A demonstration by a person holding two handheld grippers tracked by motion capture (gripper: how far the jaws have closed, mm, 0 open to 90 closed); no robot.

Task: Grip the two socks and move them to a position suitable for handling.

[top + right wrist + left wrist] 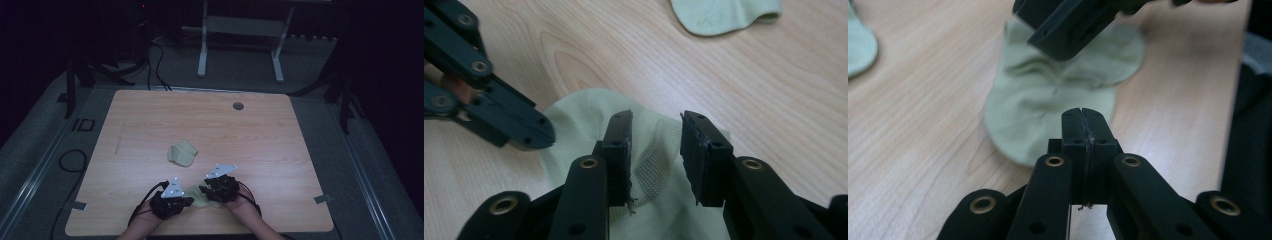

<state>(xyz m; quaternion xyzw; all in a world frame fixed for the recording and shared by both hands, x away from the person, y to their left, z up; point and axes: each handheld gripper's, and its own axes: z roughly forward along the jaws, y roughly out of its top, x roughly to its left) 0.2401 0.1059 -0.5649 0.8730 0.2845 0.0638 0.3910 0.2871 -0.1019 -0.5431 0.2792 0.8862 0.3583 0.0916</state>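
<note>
High view: near sock (200,196) lies flat at the tabletop (150,115) front edge, between both tools; a second sock (182,152) rests mid-table.

Left gripper view: left hand-held gripper (1082,116) is clenched, empty, at the toe end.

Right gripper view: right hand-held gripper (656,125) straddles a raised fold, pads not pressing. Fabric appears light, limp and stretchy; pinch that fold.

**Open wood above, crowded near edge**

The light wooden table (150,115) lies bare across the upper half of the frame and down both sides, so passage is free there. At centre, a folded pale green sock (182,153) is the lone obstacle. At lower centre, the left gripper (175,202) and right gripper (216,189) stand close together over a second pale green sock (198,196), leaving only a narrow gap between them.
</note>
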